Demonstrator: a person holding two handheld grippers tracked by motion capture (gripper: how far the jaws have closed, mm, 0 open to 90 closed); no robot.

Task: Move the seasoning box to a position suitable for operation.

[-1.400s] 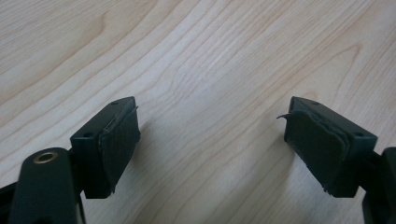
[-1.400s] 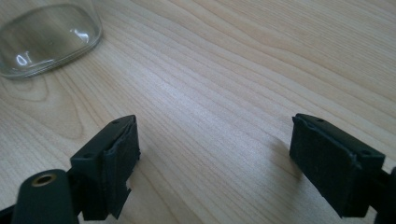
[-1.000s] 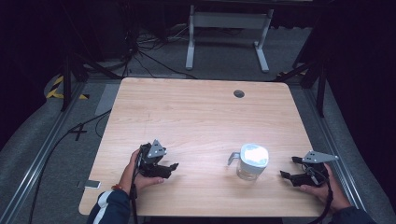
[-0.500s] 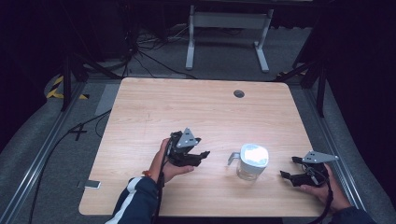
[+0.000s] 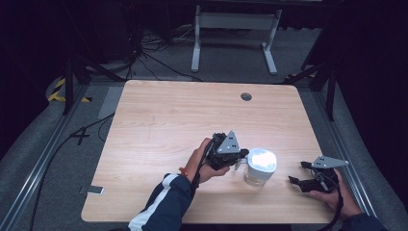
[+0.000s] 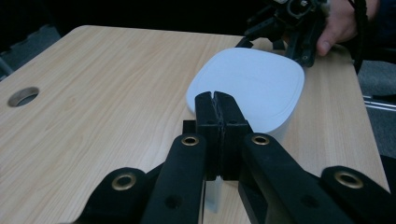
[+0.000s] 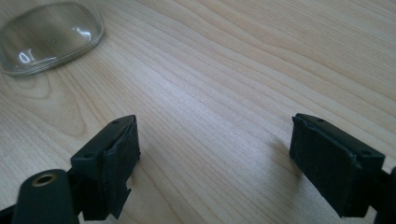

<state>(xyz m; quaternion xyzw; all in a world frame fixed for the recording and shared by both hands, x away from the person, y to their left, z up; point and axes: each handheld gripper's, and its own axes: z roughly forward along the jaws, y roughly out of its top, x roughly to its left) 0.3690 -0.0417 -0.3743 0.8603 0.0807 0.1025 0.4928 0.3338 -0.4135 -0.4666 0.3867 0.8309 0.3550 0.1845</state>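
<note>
- Dark floor with loose cables (image 5: 159, 62) surrounds a pale wooden table (image 5: 163, 125), and a white metal stand (image 5: 234, 29) sits on the floor beyond its far edge.
- Near that far edge the tabletop has a round cable hole (image 5: 246, 96), which also shows at the left of the left gripper view (image 6: 22, 96).
- Close to the near edge stands a clear container with a white lid (image 5: 260, 166); the lid is a rounded square (image 6: 247, 86).
- Reaching in from the bottom, the person's left hand (image 5: 201, 161), in a dark sleeve with a white stripe (image 5: 161, 207), holds the left gripper (image 5: 239, 155) right at the container's left side.
- Its jaws are pressed together, their tips just at the lid's rim (image 6: 218, 100); whether they touch it I cannot tell.
- Over at the table's right near corner, the right hand (image 5: 337, 195) holds the right gripper (image 5: 294, 180) low over the wood, apart from the container.
- Its jaws stand spread wide over bare tabletop, nothing between the pads (image 7: 119, 151).
- Off to that view's upper left lies a clear rounded shape (image 7: 49, 35), probably the container's base.
</note>
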